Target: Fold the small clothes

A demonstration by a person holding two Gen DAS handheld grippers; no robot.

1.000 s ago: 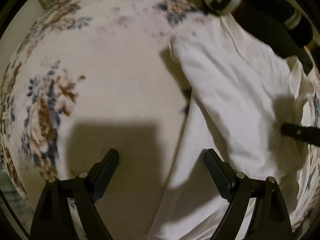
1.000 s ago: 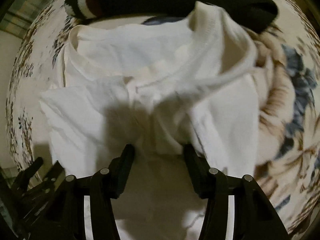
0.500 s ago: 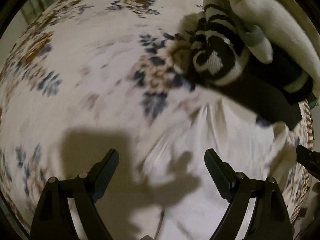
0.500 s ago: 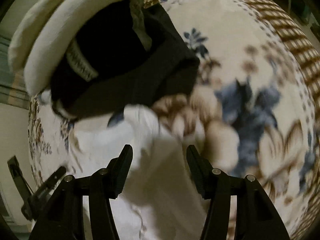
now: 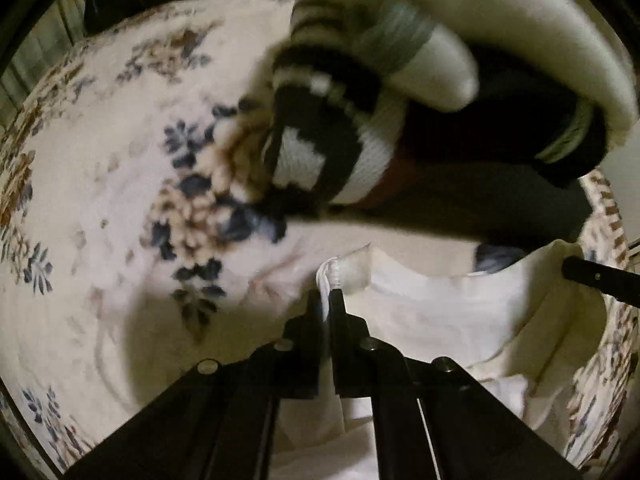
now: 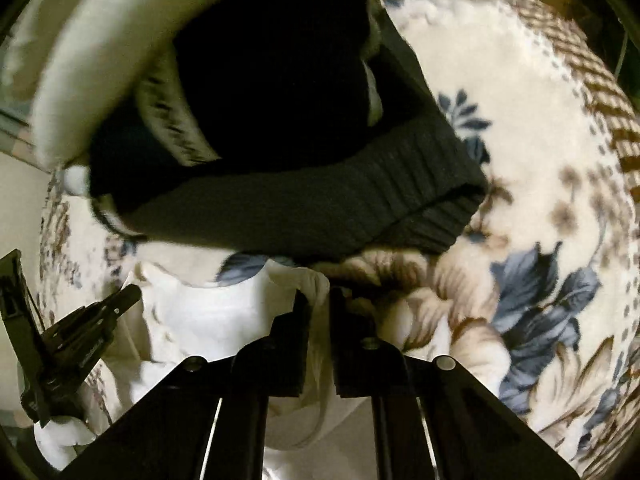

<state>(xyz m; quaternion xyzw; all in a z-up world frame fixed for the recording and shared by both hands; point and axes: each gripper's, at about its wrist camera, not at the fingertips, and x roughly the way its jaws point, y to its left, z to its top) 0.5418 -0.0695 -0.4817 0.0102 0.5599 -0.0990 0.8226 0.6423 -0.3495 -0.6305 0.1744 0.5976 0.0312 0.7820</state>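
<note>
Both grips: each of my two tools is clenched on the same white garment (image 5: 440,304), one at either end of its top edge.
Left gripper (image 5: 325,300): my fingers are pressed together on a thick seamed corner of the white cloth, which pokes up just past the tips.
Floral blanket (image 5: 100,200): it is the work surface, cream with blue and brown flowers, spreading off to the left of my left tool.
White garment, place: it lies on the blanket between my two tools, with a curved neckline-like edge sagging between them; the rest runs back under the tools, out of sight.
Striped knit (image 5: 320,140): a black and white piece just beyond the white edge, blurred in the left view.
Pile beyond: a black ribbed knit (image 6: 320,208) and a cream fleecy item (image 5: 500,20) are heaped near the top edge of the garment; whether they touch it I cannot tell.
Right gripper (image 6: 318,302): closed tight on a rolled hem at the other corner.
Handling: I judge the cloth light, limp and thin, so it will droop wherever it is unsupported.
Where to hold: hems and seams suit best, being thicker and less likely to slip than a single layer.
Risk: dragging the edge forward may snag the pile.
</note>
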